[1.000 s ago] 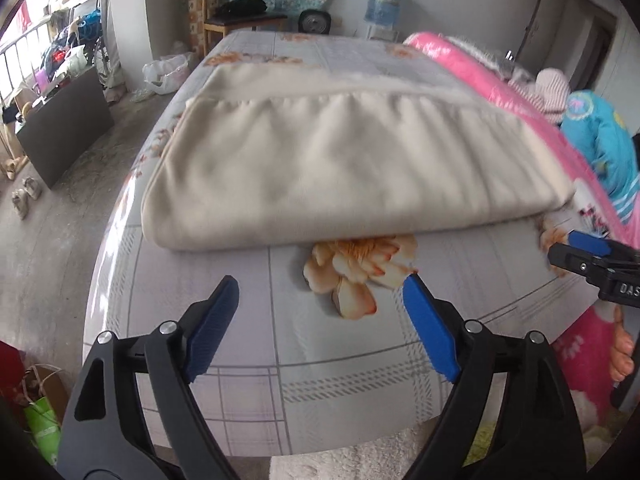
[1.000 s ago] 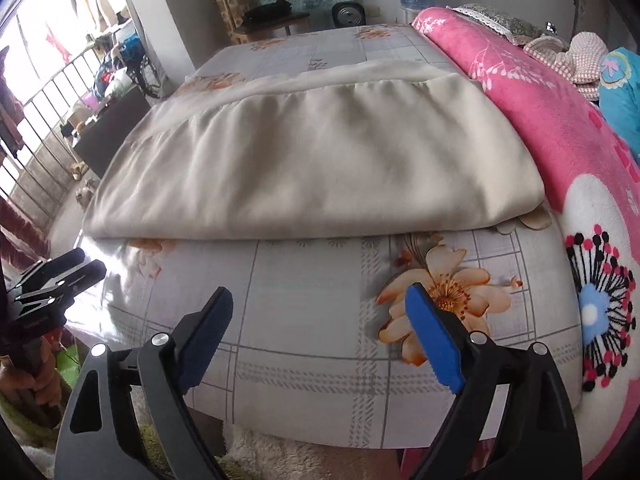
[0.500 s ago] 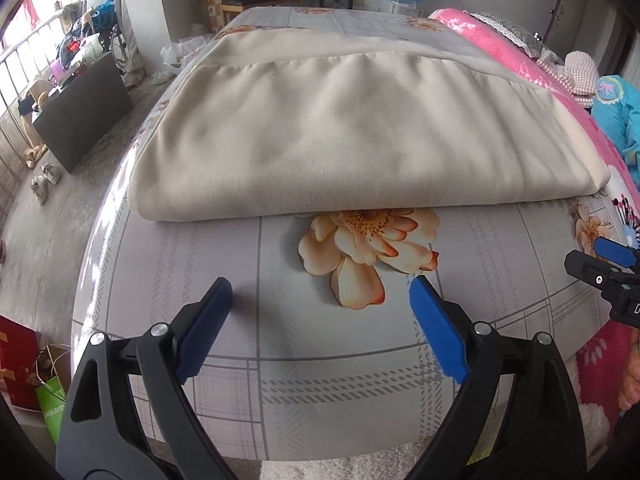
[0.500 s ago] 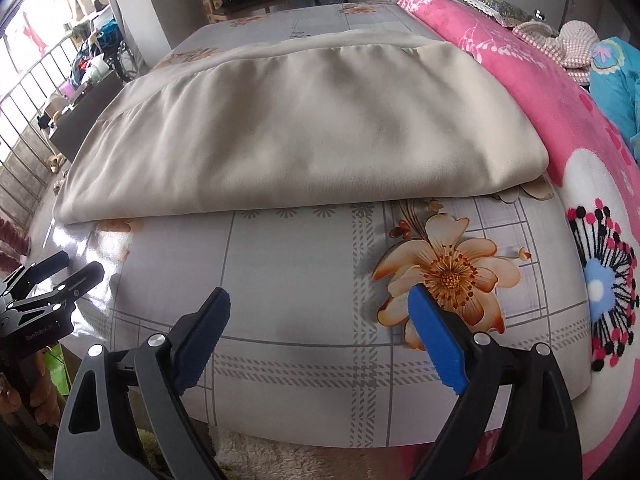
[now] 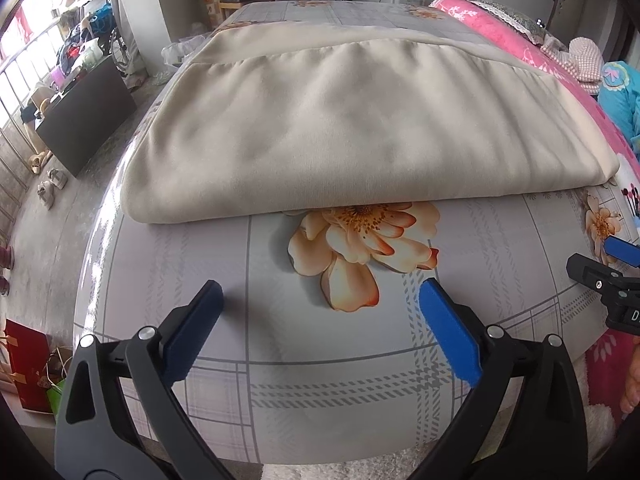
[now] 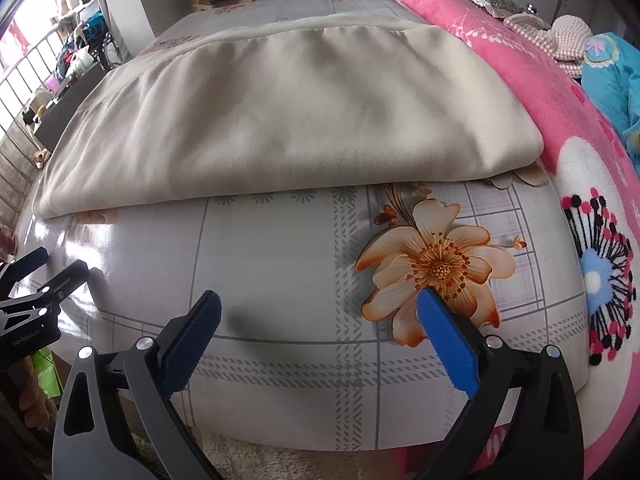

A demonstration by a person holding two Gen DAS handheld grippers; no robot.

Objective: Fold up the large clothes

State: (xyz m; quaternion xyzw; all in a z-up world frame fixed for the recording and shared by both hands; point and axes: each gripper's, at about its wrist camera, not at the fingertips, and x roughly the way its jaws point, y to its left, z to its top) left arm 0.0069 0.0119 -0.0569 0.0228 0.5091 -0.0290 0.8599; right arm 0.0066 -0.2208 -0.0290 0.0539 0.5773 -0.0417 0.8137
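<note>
Glossy grey plaid sheeting with orange flowers (image 5: 352, 248) covers the bed at the bottom of both views. Nearest, the left gripper (image 5: 320, 300) and right gripper (image 6: 318, 308) hover over bare sheet, blue pads spread wide, holding nothing. Beyond them, mid-frame, lies the large cream fabric garment (image 5: 352, 132), already folded into a thick slab, its rounded fold edge facing the grippers. A pink fleece blanket (image 6: 540, 80) borders the upper right. A shallow pinch could catch only the top layer, peeling the fold open.
</note>
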